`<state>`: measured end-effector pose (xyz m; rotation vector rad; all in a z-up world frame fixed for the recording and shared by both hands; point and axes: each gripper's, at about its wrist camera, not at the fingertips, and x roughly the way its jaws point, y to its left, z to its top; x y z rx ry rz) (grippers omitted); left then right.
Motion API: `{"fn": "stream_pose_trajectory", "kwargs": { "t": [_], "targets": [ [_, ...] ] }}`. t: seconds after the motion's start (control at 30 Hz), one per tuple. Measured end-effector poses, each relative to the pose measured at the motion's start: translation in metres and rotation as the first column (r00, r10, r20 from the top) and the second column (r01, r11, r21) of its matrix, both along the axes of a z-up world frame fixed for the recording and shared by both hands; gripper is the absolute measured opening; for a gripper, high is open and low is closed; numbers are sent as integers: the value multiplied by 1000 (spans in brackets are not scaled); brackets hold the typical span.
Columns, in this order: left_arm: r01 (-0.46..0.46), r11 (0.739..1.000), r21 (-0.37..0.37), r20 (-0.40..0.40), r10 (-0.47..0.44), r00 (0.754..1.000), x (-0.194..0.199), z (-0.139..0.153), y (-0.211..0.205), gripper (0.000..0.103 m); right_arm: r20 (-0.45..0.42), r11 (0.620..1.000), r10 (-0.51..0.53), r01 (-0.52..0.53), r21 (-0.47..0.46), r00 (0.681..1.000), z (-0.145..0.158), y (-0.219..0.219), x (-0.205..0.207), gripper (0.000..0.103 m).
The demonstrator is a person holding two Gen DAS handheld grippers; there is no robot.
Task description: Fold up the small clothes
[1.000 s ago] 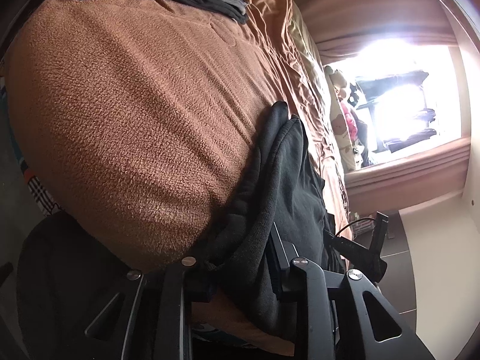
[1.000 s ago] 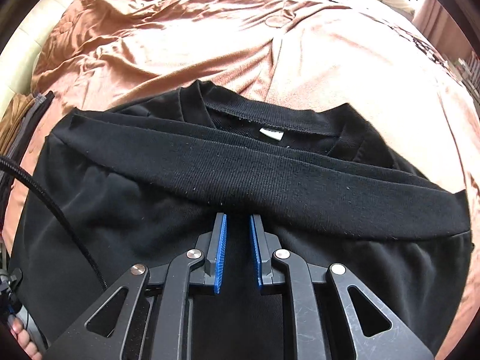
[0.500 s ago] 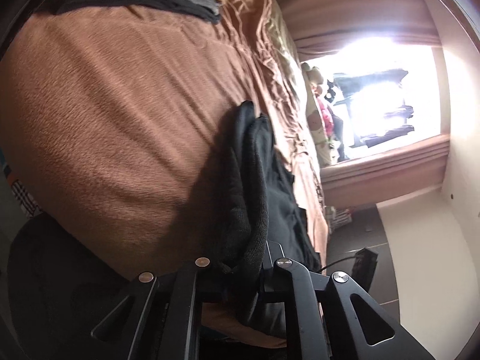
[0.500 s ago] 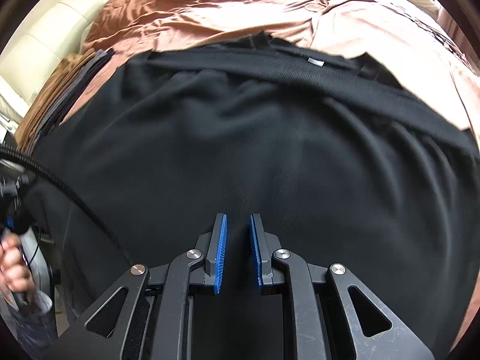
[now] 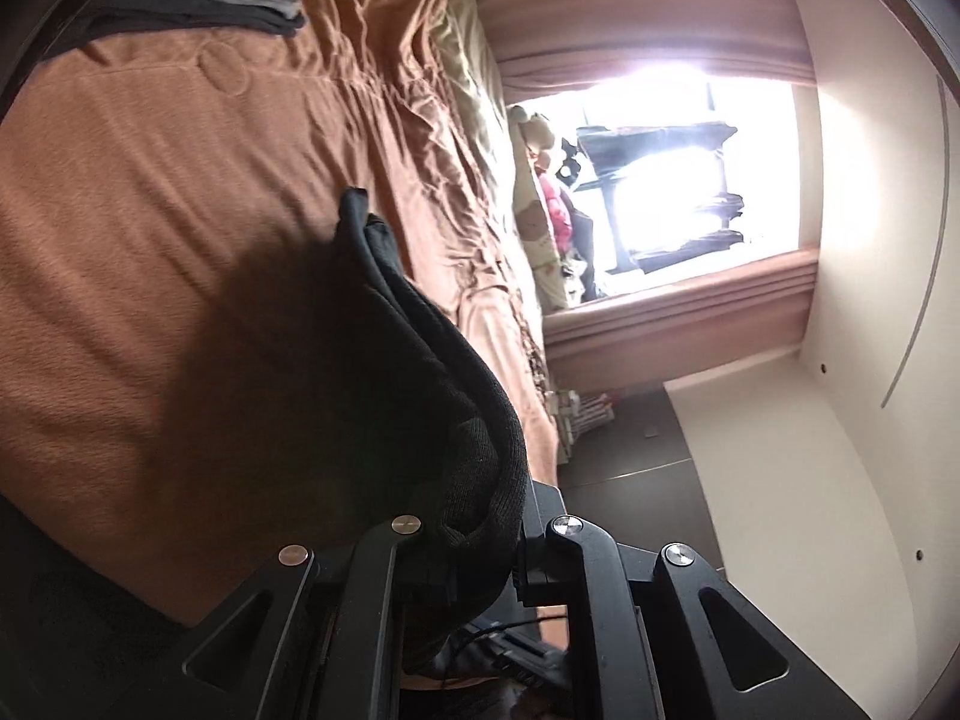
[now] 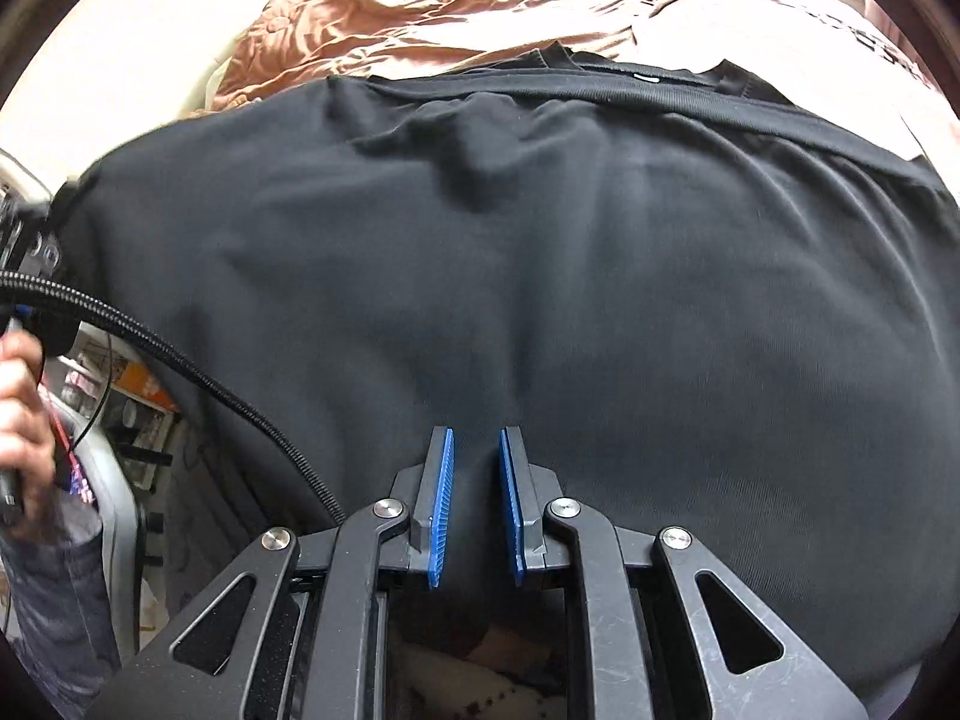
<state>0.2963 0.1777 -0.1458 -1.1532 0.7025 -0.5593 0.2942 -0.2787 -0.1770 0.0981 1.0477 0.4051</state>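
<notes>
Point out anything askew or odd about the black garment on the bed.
Nothing is damaged. The black garment lies rumpled, with creases fanning out from the right hand-held gripper, and its edge is bunched in the left hand-held gripper.

sweatshirt (image 6: 540, 252): lifted off the bed (image 6: 372, 24), hem no longer folded over the collar.
right gripper (image 6: 476, 498): pulled back from the collar.

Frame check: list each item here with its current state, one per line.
left gripper: shut on black garment
right gripper: shut on black garment
black garment: held by both grippers, far edge resting on bed
stack of clothes: folded, on the bed
curtain: drawn open
</notes>
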Motion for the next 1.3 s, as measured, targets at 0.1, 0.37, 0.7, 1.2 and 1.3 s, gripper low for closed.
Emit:
{"fn": "stream_pose_trajectory", "kwargs": {
  "t": [0.1, 0.37, 0.7, 1.2, 1.3],
  "targets": [
    [12, 1000, -15, 17, -11, 1000, 4, 11, -4, 12, 1, 1000, 6, -6, 17, 1000, -1, -4, -11, 13],
    [75, 997, -18, 68, -74, 995, 20, 42, -34, 12, 3, 993, -5, 4, 117, 1000, -1, -26, -29, 13],
    [147, 989, 0, 129, -145, 981, 36, 81, -73, 12, 163, 982, -142, 118, 145, 976, 42, -99, -62, 13],
    [312, 948, 59, 202, -317, 927, 52, 124, -174, 12, 291, 933, -331, 267, 240, 897, 63, -173, -130, 63],
    [346, 936, 69, 204, -353, 913, 55, 127, -196, 12, 276, 912, -379, 306, 273, 883, 61, -196, -142, 63]
  ]
}}
